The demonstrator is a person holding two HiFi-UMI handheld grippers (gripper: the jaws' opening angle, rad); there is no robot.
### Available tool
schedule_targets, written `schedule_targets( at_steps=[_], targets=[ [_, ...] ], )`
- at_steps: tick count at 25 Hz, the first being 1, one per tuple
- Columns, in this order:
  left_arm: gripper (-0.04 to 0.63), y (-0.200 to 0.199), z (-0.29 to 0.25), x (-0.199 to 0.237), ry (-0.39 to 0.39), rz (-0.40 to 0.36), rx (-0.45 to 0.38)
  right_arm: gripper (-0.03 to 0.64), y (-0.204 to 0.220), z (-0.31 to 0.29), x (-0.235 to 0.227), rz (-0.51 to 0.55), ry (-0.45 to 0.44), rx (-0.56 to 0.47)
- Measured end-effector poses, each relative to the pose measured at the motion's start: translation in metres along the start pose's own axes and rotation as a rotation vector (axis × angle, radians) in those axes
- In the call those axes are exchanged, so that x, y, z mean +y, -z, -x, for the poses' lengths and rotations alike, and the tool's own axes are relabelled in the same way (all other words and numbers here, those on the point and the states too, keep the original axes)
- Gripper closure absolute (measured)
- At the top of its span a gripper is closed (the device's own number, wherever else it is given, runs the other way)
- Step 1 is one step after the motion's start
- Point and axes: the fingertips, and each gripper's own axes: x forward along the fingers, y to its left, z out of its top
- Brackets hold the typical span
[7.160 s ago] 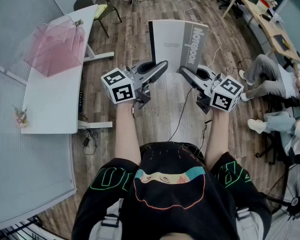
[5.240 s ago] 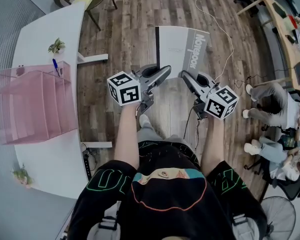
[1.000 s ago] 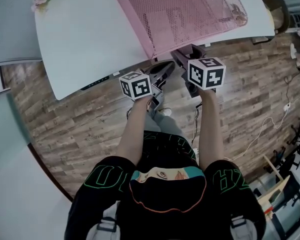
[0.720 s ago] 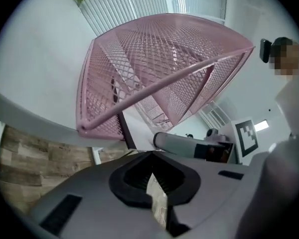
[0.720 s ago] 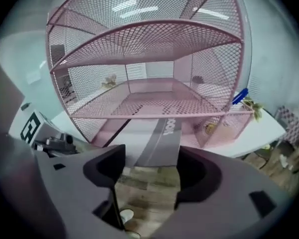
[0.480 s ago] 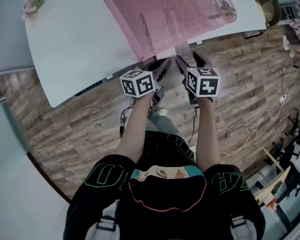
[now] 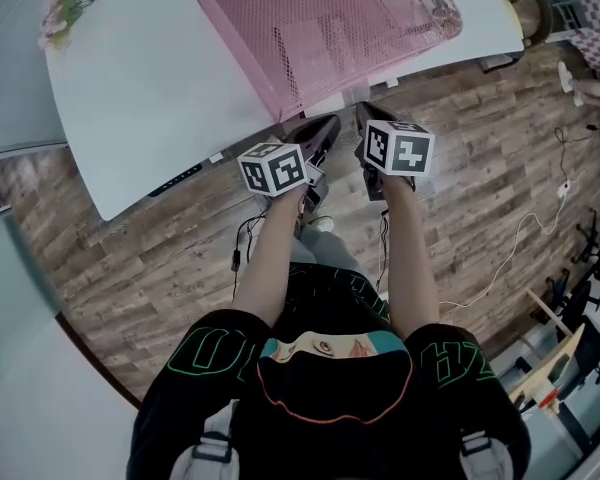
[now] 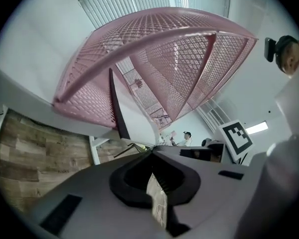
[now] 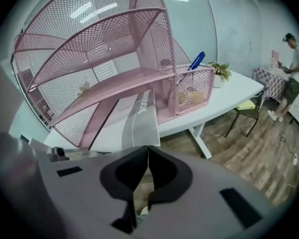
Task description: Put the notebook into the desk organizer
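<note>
The pink mesh desk organizer stands on the white desk. The grey and white notebook lies flat in its lowest slot, near edge toward me, and shows pale through the mesh in the head view. My right gripper is shut with nothing between its jaws, its tips right at the notebook's near edge. In the left gripper view the notebook stands almost edge-on under the organizer. My left gripper is shut where the notebook's near corner meets its tips. Both the left gripper and the right gripper sit at the desk's edge.
A blue pen stands in the organizer's side cup, with a small potted plant behind it. A chair and a standing person are to the right. Cables lie on the wooden floor.
The notebook, earlier held upright over the floor by both grippers, now lies in the organizer. In the last second the right jaws spread wide, then shut, and that gripper moved toward the organizer.
</note>
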Motion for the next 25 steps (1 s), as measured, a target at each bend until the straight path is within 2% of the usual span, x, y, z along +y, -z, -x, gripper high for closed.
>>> schedule_targets(
  at_steps=[5, 10, 12, 17, 22, 25],
  targets=[
    [0.603, 0.005, 0.006, -0.008, 0.023, 0.005, 0.009, 0.607, 0.001, 0.005, 0.001, 0.055, 0.056, -0.047],
    [0.603, 0.013, 0.005, -0.029, 0.084, -0.033, 0.050, 0.607, 0.007, 0.029, -0.004, -0.021, 0.038, -0.104],
    [0.601, 0.016, -0.001, -0.048, 0.121, -0.097, 0.078, 0.612, 0.003, 0.050, -0.014, -0.075, 0.031, -0.177],
    [0.601, 0.028, -0.032, -0.117, 0.230, -0.311, 0.138, 0.614, -0.012, 0.132, -0.050, -0.147, 0.040, -0.458],
    [0.601, 0.045, -0.063, -0.192, 0.301, -0.522, 0.163, 0.614, -0.002, 0.219, -0.098, -0.166, 0.197, -0.607],
    [0.601, 0.058, -0.081, -0.244, 0.342, -0.645, 0.164, 0.614, 0.013, 0.282, -0.132, -0.178, 0.346, -0.682]
  ],
)
